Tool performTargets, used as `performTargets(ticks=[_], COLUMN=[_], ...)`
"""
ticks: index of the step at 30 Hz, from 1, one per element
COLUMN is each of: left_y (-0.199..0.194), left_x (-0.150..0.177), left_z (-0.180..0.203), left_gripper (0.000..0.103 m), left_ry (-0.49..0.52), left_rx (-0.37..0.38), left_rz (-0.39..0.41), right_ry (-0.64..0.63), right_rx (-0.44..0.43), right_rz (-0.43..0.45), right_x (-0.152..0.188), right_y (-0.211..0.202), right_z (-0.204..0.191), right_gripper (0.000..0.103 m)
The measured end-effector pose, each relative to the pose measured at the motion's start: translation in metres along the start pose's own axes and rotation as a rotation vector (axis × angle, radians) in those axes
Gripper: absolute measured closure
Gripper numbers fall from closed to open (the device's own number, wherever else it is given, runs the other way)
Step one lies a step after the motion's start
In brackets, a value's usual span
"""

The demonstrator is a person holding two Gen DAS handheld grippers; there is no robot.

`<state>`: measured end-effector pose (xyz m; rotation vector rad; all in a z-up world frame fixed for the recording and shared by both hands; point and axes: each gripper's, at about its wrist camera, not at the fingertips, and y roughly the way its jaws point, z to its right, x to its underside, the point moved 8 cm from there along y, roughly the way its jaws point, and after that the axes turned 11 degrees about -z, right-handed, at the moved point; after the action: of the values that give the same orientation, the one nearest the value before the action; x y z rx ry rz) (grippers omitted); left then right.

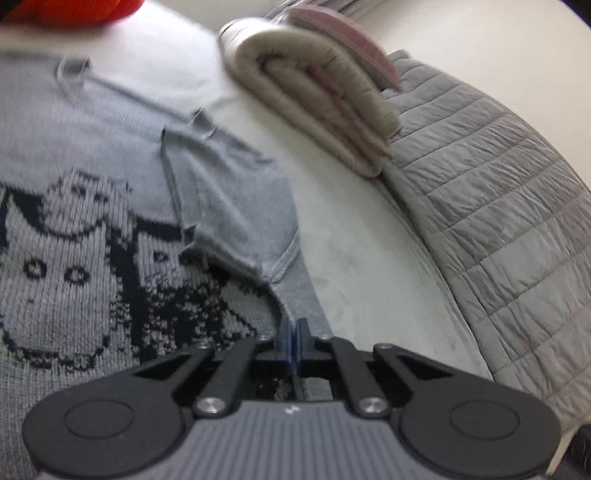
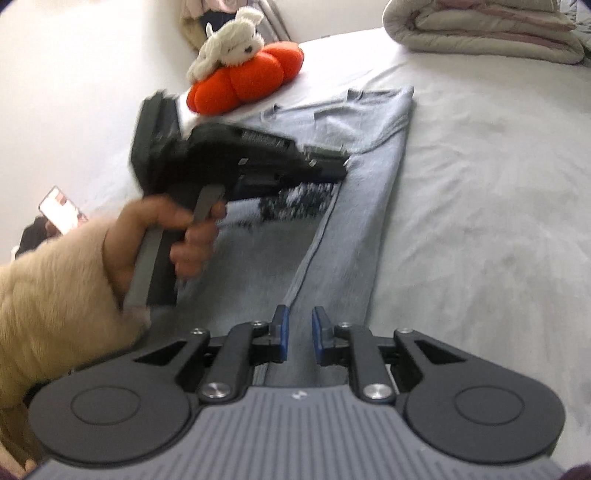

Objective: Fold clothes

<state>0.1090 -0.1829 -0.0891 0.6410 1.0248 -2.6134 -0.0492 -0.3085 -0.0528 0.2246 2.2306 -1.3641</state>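
Note:
A grey knit sweater with a dark cat pattern lies inside out on the white bed; its right side is folded inward, making a long straight edge. My left gripper is shut on the sweater's folded edge; a thin layer of cloth runs between the blue pads. In the right wrist view the left gripper is over the sweater's middle, held by a hand. My right gripper is open, low over the sweater's near end, with nothing between its fingers.
A folded beige and pink quilt lies at the bed's far side, also seen in the right wrist view. A grey quilted cover lies right. An orange cushion with a white plush toy sits beyond the sweater. A phone lies left.

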Motion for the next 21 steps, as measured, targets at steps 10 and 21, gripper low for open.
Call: performTargets(ticks=[10,21], left_y=[0.009,0.007], left_x=[0.002,0.005], left_z=[-0.007,-0.007], left_gripper=[0.101,0.101], left_ry=[0.008,0.022], left_rx=[-0.066,-0.050], left_rz=[-0.053,-0.054], right_ry=[0.073,0.158], right_rx=[0.055,0.042], right_rz=[0.125,0.093], right_x=[-0.060,-0.036], right_y=[0.033,0.033], right_z=[0.032,0.055], right_gripper=[0.084,0.091])
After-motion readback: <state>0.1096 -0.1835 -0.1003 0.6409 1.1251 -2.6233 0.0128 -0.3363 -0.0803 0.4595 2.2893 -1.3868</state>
